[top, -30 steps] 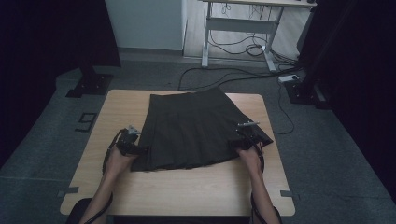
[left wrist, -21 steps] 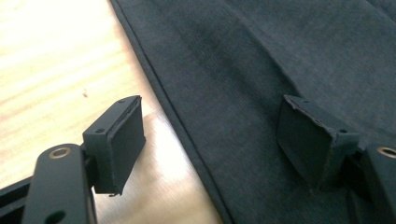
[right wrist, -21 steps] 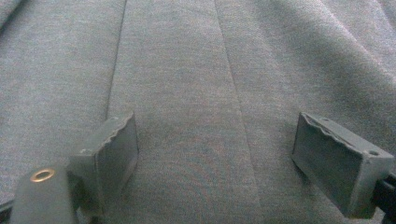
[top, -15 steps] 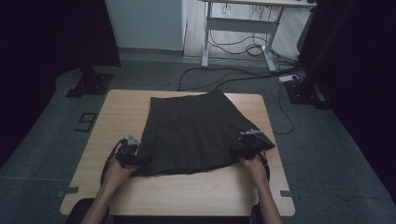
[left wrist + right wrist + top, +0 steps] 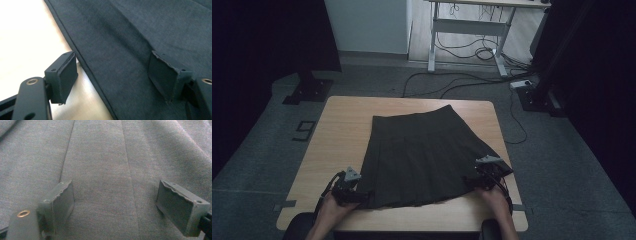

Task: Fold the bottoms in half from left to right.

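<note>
Wooden table (image 5: 342, 130), skirt (image 5: 422, 150) beneath open claws

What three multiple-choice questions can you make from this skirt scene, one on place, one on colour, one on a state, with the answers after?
1. Where on the skirt are the two grippers?
A. At its near hem corners
B. At its waistband
C. On its middle

2. What colour is the skirt?
A. White
B. Dark, near black
C. Red

3. How do the left gripper's jaws stand?
A. Clamped shut on cloth
B. Apart, over the skirt's edge
C. Shut on a cable

Answers: 1 A, the high view shows the left gripper and right gripper at the near corners. 2 B, the cloth looks dark on the pale table. 3 B, the left gripper view shows a wide gap between the pads.
</note>
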Motion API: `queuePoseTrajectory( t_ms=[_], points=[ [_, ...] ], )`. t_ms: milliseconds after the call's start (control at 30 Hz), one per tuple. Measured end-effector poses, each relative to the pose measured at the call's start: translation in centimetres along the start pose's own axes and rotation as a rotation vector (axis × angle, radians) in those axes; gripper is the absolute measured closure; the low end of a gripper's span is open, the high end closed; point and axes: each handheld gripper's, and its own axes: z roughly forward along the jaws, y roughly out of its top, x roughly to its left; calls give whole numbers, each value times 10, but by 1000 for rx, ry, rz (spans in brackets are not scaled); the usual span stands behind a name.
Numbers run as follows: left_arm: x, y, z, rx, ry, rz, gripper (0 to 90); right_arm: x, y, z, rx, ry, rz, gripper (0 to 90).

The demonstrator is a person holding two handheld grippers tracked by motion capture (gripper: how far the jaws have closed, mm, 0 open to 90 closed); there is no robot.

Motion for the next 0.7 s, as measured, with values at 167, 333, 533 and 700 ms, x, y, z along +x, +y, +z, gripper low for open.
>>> queuePoseTrajectory(
  t_ms=[167,333,533,700],
  points=[
    [-18,-13,-11,-5,1,14,266,3,-13,-12,6,12,-15,149],
    [-26,-18,-14,-10,-21,17,264,4,-23,-20,4,19,-21,150],
    [-11,-3,-15,18,-27,68,148,3,-22,-19,5,21,-21,143],
    [17,28,-17,-40,-32,40,106,3,-24,-19,-10,22,-21,142]
  ],
)
